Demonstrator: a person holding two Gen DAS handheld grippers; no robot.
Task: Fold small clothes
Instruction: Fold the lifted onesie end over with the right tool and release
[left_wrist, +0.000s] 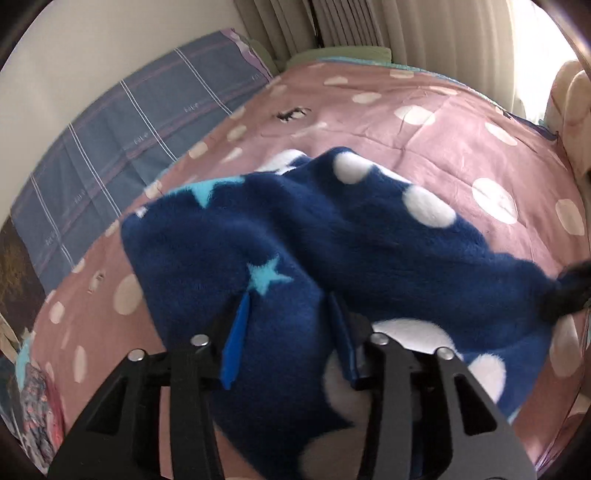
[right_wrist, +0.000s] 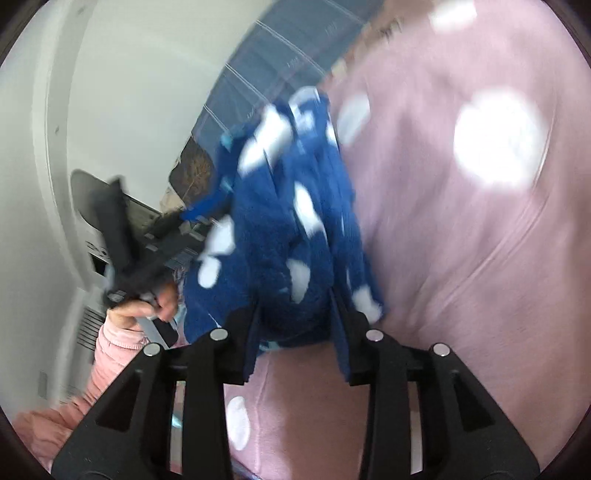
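Home bedroom. Bed (left_wrist: 424, 140) under pink polka-dot cover fills the frame; blue plaid pillow (left_wrist: 122, 147) at upper left against white wall (left_wrist: 92, 44); pleated curtains (left_wrist: 369, 22) along top edge.

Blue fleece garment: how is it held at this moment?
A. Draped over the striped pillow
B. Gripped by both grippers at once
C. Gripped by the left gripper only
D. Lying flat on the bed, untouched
B: the blue fleece garment sits bunched between the fingers of the left gripper, and likewise the right gripper, above the pink dotted bedcover.
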